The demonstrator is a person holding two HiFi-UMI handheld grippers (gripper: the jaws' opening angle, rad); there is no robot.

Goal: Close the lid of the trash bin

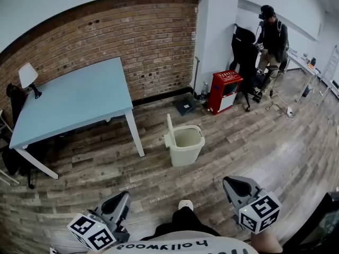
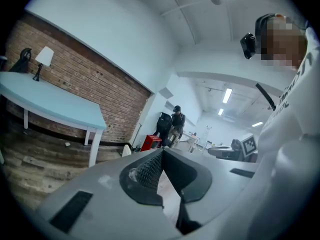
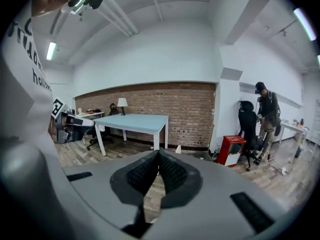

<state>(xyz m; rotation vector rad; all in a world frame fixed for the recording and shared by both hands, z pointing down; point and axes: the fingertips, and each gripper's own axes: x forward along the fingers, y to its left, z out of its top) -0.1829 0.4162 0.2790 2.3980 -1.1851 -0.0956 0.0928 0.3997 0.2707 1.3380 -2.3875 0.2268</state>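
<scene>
I hold the left gripper (image 1: 121, 199) and right gripper (image 1: 233, 185) low by my body, each with its jaws pressed together on nothing. The trash bin (image 1: 186, 144) stands well ahead on the wood floor (image 1: 275, 142), near the blue table (image 1: 79, 97) leg, with its lid (image 1: 170, 128) standing upright and open.

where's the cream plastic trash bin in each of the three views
Head view: cream plastic trash bin on the floor at centre, lid upright.
Left gripper view: only its lid tip shows, low, left of centre.
Right gripper view: only the lid tip shows, near centre.
Shared landmark: red box-shaped cabinet, to the bin's right in every view.
</scene>
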